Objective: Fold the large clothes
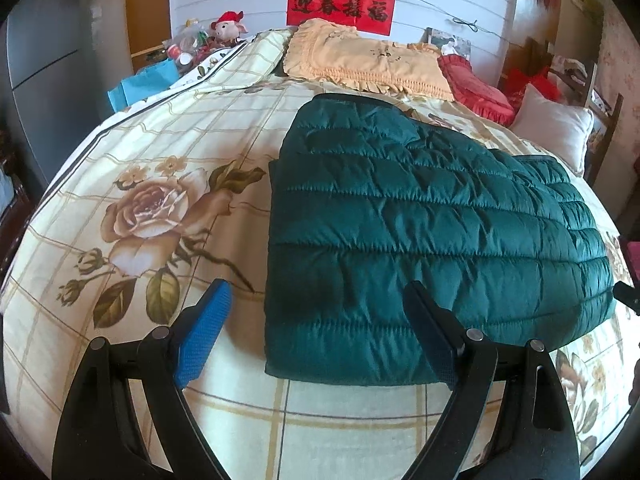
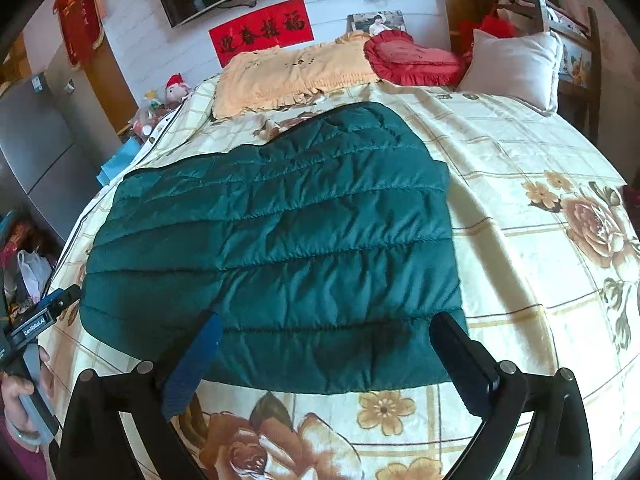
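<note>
Both tools stand with jaws spread wide and nothing clamped: the left gripper (image 1: 316,336) over the near left corner of the green quilted jacket (image 1: 420,240), the right gripper (image 2: 328,364) over its near edge. The jacket lies folded flat on the floral bedspread (image 1: 160,208); beyond it a yellow pillow (image 1: 368,60) rests at the bed's head

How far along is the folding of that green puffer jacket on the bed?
Looks mostly done: the green puffer jacket lies on the bed as a compact folded block, no sleeves sticking out. Nothing is in hand; the left gripper and right gripper are open above its near edge. Perhaps one more fold remains.
</note>
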`<action>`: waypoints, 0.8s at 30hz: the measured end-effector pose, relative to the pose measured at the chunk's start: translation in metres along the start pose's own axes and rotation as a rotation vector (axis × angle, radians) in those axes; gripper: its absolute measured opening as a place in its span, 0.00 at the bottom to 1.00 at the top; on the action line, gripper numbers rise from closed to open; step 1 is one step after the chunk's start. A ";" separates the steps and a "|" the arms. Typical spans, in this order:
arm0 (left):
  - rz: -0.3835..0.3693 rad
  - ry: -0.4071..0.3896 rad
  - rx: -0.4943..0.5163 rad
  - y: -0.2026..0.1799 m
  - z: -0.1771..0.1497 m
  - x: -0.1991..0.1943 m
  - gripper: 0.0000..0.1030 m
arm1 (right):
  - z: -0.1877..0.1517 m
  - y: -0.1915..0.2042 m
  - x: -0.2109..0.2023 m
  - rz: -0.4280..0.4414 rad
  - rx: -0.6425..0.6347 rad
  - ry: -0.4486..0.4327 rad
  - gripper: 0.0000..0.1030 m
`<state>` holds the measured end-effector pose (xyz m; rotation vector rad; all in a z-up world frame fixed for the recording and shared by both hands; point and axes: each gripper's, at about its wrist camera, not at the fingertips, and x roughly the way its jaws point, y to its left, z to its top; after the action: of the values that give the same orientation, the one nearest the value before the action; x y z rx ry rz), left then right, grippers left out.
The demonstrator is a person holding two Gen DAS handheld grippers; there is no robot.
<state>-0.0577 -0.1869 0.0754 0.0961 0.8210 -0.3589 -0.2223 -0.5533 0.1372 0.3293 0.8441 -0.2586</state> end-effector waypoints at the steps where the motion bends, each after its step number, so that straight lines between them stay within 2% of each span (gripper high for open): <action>1: -0.001 0.000 -0.003 0.000 -0.001 0.000 0.85 | -0.001 -0.003 0.000 -0.005 0.002 0.002 1.00; 13: 0.008 -0.004 -0.006 -0.003 -0.006 0.002 0.85 | -0.002 -0.015 -0.003 -0.051 -0.006 0.005 1.00; 24: 0.009 -0.006 -0.009 -0.008 -0.007 -0.001 0.85 | -0.006 0.033 -0.011 -0.212 -0.182 -0.036 1.00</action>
<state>-0.0659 -0.1923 0.0712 0.0900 0.8155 -0.3462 -0.2218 -0.5200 0.1479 0.0639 0.8609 -0.3810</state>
